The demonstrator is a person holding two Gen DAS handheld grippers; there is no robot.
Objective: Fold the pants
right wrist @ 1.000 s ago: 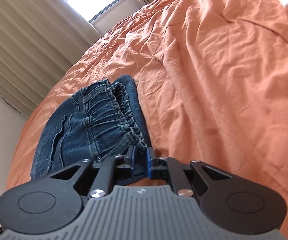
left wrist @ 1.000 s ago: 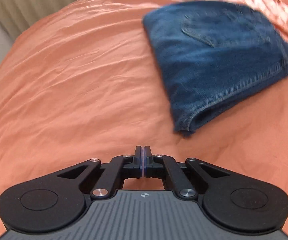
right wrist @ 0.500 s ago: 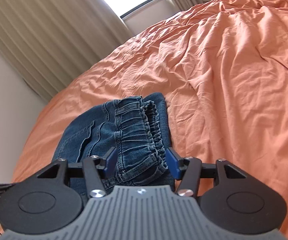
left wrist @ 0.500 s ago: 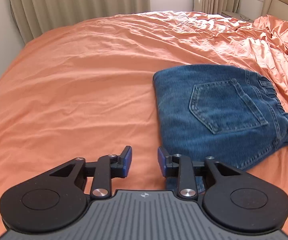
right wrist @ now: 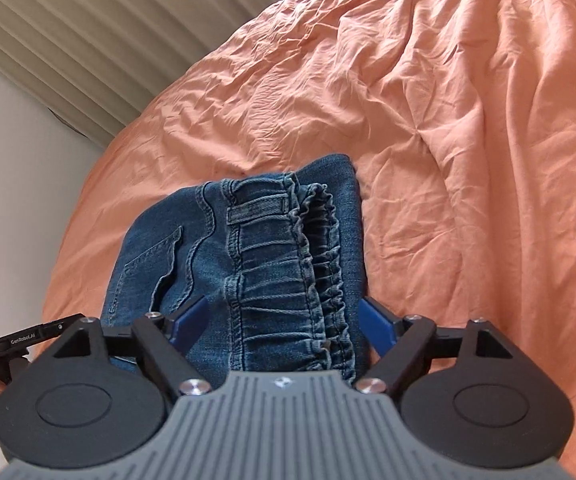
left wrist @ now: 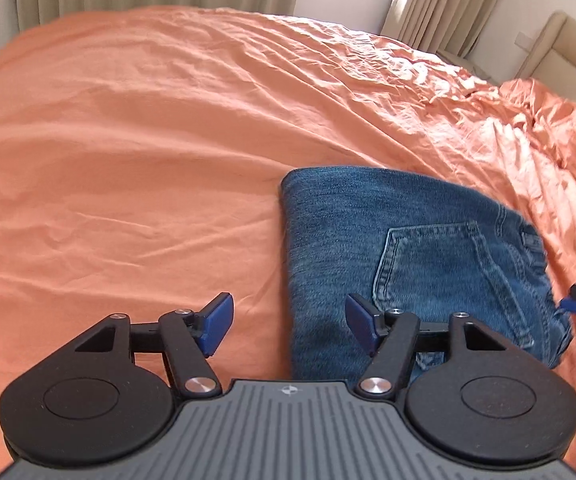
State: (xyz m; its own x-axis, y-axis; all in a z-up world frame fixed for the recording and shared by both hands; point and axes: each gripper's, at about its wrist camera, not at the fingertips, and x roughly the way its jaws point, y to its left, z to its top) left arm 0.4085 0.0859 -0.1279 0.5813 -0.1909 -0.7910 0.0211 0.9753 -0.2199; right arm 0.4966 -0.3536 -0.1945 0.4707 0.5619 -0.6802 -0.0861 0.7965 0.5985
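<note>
Now we have the pants lying as a compact folded denim packet on the orange bedsheet, and what matters next is how that packet sits against our two tools. Seen from the left wrist, it lies ahead and to the right of the left gripper, its long side running away from us, back pocket up, the folded edge nearest the gap between the jaws. From the right wrist, the elastic waistband end lies directly ahead of the right gripper — so we judge the right hand the nearer one for any tidying of that end. Both sets of jaws stand wide apart and clamp nothing; the denim shows between the right pads without being pressed. Against the earlier frames, both grippers have just been opening from a closed pinch, the right one letting go of the waistband it sat against, and both views now take in more of the bed, with the packet lower in frame. To us the fold looks essentially finished.
</note>
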